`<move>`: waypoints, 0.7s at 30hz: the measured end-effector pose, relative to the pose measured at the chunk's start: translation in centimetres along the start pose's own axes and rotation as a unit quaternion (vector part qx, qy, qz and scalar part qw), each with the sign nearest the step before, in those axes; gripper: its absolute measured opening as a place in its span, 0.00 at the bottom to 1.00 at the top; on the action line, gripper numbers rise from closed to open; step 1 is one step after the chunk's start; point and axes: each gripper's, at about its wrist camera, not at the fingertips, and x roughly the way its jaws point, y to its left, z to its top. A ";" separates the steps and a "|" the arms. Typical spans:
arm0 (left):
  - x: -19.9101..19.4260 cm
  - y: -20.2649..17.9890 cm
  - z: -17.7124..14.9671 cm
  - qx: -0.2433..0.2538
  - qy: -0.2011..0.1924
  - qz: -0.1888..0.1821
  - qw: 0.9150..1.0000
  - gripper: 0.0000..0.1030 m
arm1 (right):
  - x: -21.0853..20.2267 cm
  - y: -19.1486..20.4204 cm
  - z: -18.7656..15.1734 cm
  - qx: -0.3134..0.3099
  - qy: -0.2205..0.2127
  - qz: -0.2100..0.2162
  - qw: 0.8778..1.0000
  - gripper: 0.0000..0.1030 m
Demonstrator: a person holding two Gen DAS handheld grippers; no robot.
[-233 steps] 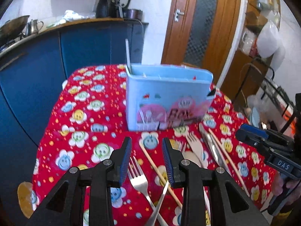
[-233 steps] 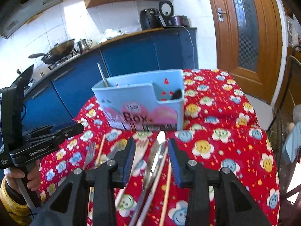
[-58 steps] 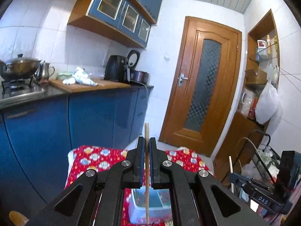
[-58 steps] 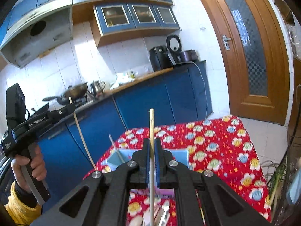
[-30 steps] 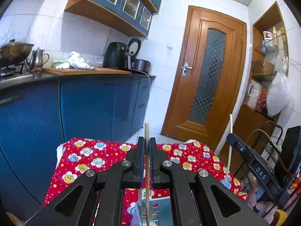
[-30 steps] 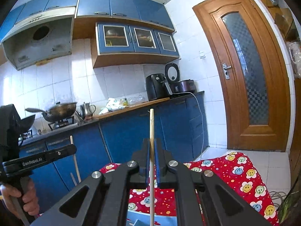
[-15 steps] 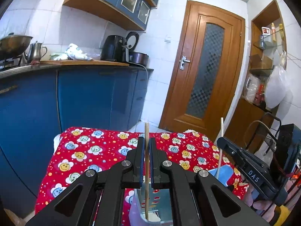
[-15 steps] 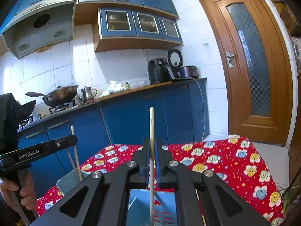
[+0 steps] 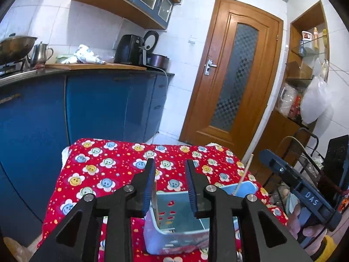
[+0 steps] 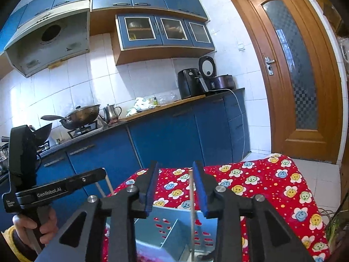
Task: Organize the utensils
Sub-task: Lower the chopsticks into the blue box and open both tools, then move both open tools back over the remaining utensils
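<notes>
- Step: dropping chopsticks into the light blue plastic organizer box [image 9: 174, 222], low centre of both frames, on the table with the red flower-print cloth [image 9: 104, 166].
- My left claw [image 9: 170, 187] has just been opening; jaws now partly apart, pads off the thin wooden chopstick [image 9: 156, 205], which stands in the box by its left wall.
- My right claw [image 10: 176, 191] has also just been opening; the pale chopstick [image 10: 191, 214] stands between the jaws, apparently free, its lower end in the box.
- Next: lift both claws clear without knocking the sticks, then go for the remaining utensils, not in view.
</notes>
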 end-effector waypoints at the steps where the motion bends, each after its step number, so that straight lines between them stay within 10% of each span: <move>1: -0.3 -0.2 0.0 0.003 0.001 0.000 1.000 0.29 | -0.4 0.1 0.1 0.000 0.001 -0.001 1.000 0.38; 21: -8.4 -2.8 -2.2 0.038 0.032 -0.011 0.999 0.34 | -9.2 4.1 -0.4 0.006 0.036 -0.003 0.999 0.42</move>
